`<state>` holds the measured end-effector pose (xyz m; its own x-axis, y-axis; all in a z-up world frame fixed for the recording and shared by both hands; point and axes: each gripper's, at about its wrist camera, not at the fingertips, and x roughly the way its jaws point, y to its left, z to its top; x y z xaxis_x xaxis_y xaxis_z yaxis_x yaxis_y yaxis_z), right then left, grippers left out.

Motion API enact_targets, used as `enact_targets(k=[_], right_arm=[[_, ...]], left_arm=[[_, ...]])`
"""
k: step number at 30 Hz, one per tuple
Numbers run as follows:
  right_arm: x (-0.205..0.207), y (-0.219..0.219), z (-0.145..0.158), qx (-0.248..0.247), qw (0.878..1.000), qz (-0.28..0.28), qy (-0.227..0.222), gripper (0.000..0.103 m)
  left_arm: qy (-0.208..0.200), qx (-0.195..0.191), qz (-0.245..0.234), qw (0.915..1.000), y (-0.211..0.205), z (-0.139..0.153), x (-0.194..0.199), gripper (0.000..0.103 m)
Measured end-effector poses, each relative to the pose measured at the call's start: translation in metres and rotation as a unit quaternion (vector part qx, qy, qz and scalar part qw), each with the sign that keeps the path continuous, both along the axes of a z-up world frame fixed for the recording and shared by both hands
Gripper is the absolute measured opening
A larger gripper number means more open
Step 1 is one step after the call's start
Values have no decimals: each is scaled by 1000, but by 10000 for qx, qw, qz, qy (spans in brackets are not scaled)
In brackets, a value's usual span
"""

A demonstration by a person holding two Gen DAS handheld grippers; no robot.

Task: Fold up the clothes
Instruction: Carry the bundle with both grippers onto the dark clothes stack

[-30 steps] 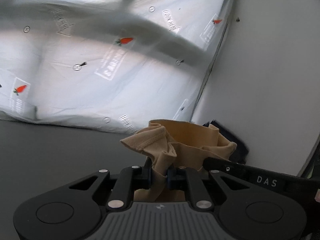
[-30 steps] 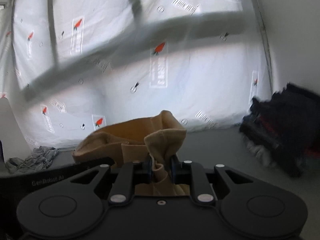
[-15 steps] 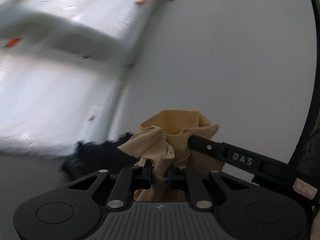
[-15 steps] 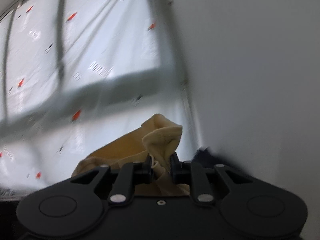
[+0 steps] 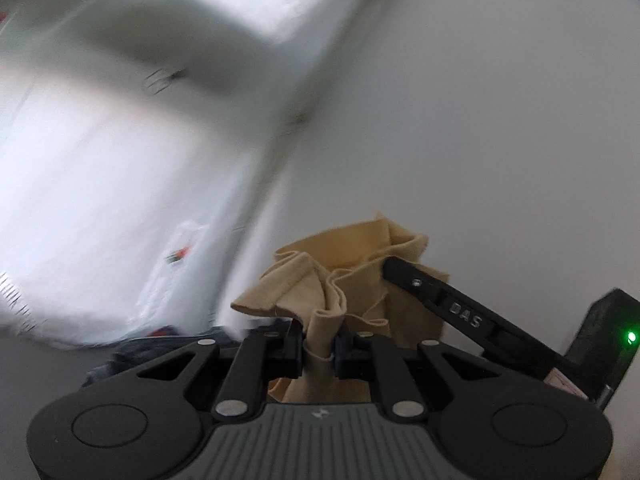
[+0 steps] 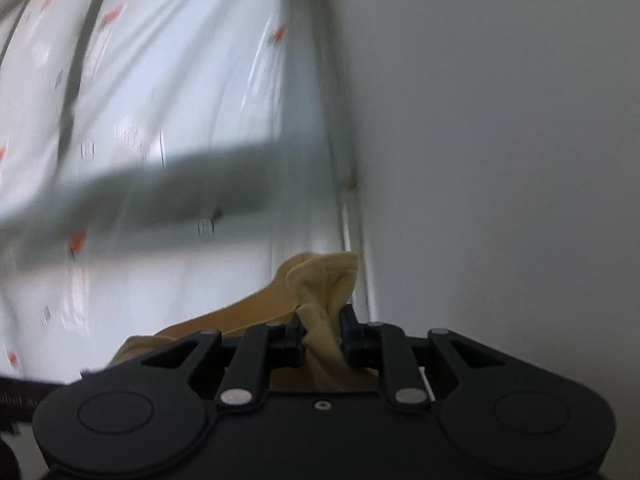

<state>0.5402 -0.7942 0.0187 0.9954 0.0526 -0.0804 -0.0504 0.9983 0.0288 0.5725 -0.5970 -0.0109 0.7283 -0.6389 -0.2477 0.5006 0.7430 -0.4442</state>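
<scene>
Plainly, both grippers are clamped on the same tan garment (image 5: 352,280), carried in the air between them. Seen from the left wrist, the left gripper (image 5: 319,346) has its jaws drawn narrow on a bunched, hemmed edge of the cloth, which puffs up in folds just ahead of the pads and hangs below them out of sight. Seen from the right wrist, the right gripper (image 6: 323,334) pinches another gathered corner in the same narrow way, and from there the fabric runs off to the left and downward, toward the other hand. That places the garment's long axis from one gripper to the other, roughly level, with each hand at one end of it, so neither is nearer. The black finger of the right gripper also shows in the left view, reaching in from the right and lying against the cloth, so the two grips sit close together and the span between them looks slack rather than taut. Behind are a patterned white sheet (image 5: 100,200) and a plain wall (image 5: 500,120), both smeared by blur. A dark heap of clothes (image 5: 160,344) lies low beside the sheet's lower edge. No surface shows beneath the garment, so where it can be laid cannot be told.
</scene>
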Motion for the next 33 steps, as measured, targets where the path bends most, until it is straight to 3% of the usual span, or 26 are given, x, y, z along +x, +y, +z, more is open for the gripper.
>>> enact_targets(k=[6, 8, 11, 15, 18, 20, 21, 22, 24, 25, 30, 33], right_arm=[[84, 22, -51, -719, 9946, 78, 744, 25], [99, 30, -68, -1033, 9898, 58, 977, 32], [114, 28, -81, -1063, 9857, 189, 1290, 41], [136, 19, -83, -779, 9812, 318, 1738, 45], [133, 24, -79, -925, 9807, 319, 1694, 52], [131, 29, -75, -1050, 9804, 315, 1639, 74], [129, 31, -74, -1112, 9802, 313, 1611, 78], [127, 33, -71, -1198, 9803, 295, 1540, 81], [120, 40, -66, -1423, 9801, 226, 1366, 84], [117, 43, -63, -1532, 9796, 187, 1286, 87], [98, 64, -43, -2047, 9755, -242, 763, 97], [76, 70, -25, -1813, 9807, -327, 652, 102]], left_arm=[[826, 80, 451, 9955, 13, -49, 68, 17], [1057, 57, 467, 9933, 18, -66, 80, 20], [1315, 53, 415, 9904, 21, -89, 91, 24], [1395, -86, 277, 9898, 25, -99, 102, 30], [1416, -98, 260, 9895, 28, -96, 103, 35], [1427, -93, 393, 9889, 32, -90, 97, 40], [1355, -50, 503, 9895, 36, -85, 91, 47], [1269, -3, 617, 9900, 40, -81, 85, 51], [1032, 92, 787, 9915, 48, -71, 75, 74], [927, 137, 861, 9919, 52, -66, 71, 78], [482, 392, 1135, 9916, 80, -40, 36, 87], [221, 628, 1337, 9888, 94, -24, 8, 93]])
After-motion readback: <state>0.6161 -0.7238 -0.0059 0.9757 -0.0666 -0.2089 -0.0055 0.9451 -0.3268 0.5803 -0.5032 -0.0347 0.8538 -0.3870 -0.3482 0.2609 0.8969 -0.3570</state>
